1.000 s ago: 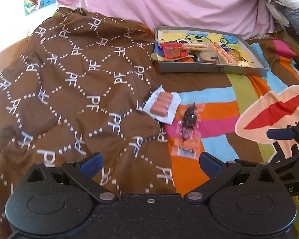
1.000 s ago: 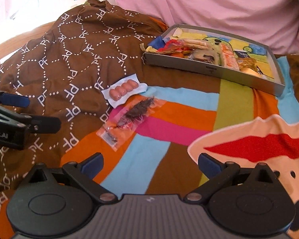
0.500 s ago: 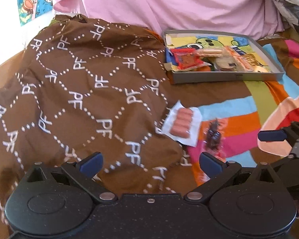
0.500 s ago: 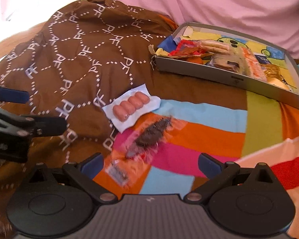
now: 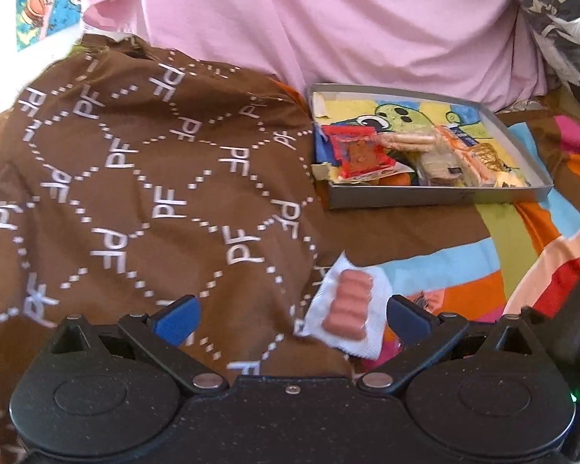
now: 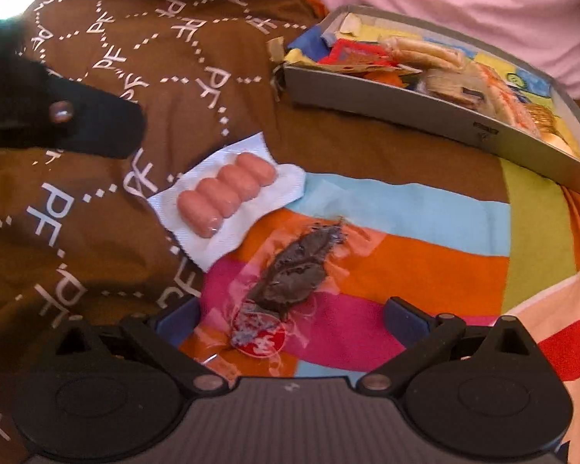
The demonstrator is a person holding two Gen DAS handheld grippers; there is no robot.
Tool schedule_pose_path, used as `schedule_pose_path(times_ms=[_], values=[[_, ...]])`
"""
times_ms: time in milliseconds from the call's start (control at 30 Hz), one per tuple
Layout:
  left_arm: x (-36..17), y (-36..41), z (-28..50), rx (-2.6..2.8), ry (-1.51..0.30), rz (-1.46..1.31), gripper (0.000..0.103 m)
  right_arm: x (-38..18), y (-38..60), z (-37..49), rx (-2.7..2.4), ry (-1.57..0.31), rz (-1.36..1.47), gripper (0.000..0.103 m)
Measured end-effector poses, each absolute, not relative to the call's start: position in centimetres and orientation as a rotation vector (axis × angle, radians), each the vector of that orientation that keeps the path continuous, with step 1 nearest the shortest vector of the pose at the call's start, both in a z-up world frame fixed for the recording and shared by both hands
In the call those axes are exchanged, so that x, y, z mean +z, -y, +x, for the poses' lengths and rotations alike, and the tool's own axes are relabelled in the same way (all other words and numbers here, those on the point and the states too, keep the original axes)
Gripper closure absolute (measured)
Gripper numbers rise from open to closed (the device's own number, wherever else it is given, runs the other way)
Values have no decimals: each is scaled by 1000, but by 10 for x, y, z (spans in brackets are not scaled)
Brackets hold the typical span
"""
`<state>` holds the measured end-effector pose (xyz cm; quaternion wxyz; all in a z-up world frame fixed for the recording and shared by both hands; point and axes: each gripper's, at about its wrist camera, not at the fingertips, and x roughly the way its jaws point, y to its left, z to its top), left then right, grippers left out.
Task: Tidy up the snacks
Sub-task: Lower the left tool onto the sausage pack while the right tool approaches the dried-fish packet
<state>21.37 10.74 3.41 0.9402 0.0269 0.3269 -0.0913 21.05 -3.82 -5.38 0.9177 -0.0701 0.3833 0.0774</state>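
A white pack of small pink sausages (image 5: 348,307) (image 6: 226,195) lies on the bedcover. It sits between the spread fingers of my left gripper (image 5: 292,315), which is open and low over it. Beside it lies a clear packet with a dark dried snack (image 6: 294,270). My right gripper (image 6: 290,315) is open and straddles that packet's near end. A grey shallow box (image 5: 437,195) (image 6: 406,104) further back holds several wrapped snacks. The dark packet is almost hidden in the left wrist view.
The bed is covered by a brown patterned cloth (image 5: 135,201) on the left and a striped colourful blanket (image 6: 425,239) on the right. A pink sheet (image 5: 348,27) rises behind the box. The left gripper's black body (image 6: 58,120) shows at the left edge of the right wrist view.
Both grippers have moved forward and down. The sausage pack now lies between the left fingers, and the dark packet lies between the right fingers. Nothing has been grasped.
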Motion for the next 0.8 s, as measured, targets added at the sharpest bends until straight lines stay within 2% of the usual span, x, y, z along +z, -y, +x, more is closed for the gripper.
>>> schedule_pose_path(times_ms=[400,800], values=[[-6,-68,245,-376,-712,98,1,-43,104,198,141,-667,-215,0],[-29,-50,278,-391,-753,197,1,-46,110,193,146,-732,-109,0]])
